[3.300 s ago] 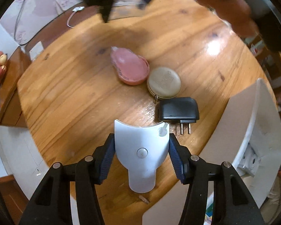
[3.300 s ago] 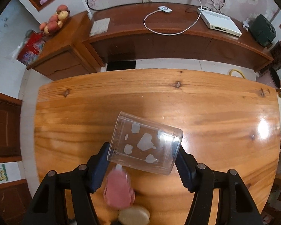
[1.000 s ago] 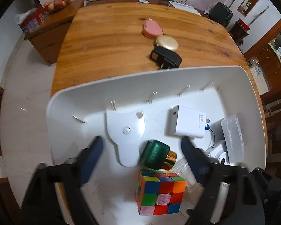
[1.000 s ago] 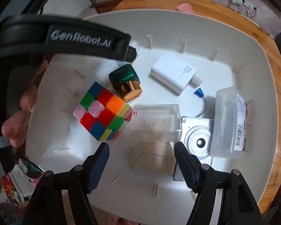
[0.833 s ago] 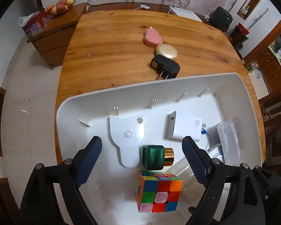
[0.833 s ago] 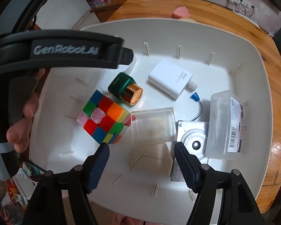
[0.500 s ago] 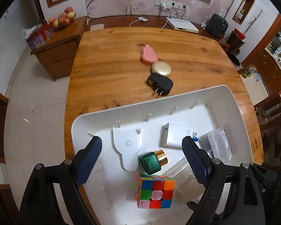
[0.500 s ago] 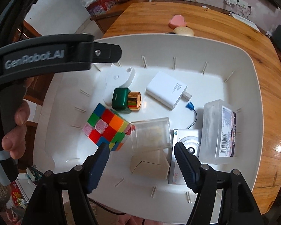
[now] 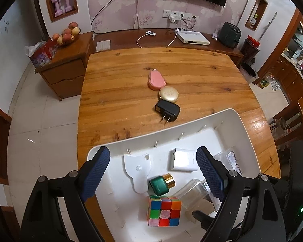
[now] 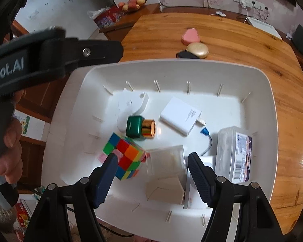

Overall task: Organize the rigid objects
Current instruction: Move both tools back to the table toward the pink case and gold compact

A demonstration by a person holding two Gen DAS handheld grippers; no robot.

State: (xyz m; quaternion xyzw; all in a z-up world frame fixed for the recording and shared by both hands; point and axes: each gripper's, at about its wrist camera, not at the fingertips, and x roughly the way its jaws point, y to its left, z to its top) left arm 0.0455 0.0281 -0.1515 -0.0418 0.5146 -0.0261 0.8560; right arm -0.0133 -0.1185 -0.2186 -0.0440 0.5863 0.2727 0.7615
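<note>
Below both grippers, left gripper (image 9: 153,171) and right gripper (image 10: 152,178) hang with jaws apart, gripping nothing. Inside the white plastic tub (image 10: 258,92) lie a multicoloured puzzle cube (image 10: 124,159), a clear plastic cup (image 10: 166,160) and a flat white plastic holder (image 9: 138,171). At twelve o'clock, on the wooden table (image 9: 121,84), sit a black plug adapter (image 9: 167,110), a round gold case (image 9: 168,94) and a pink case (image 9: 156,80).

A tub (image 9: 240,125) sits on the near end of the tabletop (image 9: 119,92). Inside it, a cube (image 10: 123,159) lies at the near left, with a bottle (image 10: 140,127) on its side just behind it, and a flat holder (image 10: 129,106) behind that. A power bank (image 10: 179,118) lies mid-tub, and a lidded box (image 10: 233,153) lies along the right wall. A clear cup (image 10: 166,160) lies on its side between cube and box. Beyond the tub, a plug adapter (image 9: 167,110), a round compact (image 9: 168,94) and a small case (image 9: 156,80) form a row running away across the tabletop.
</note>
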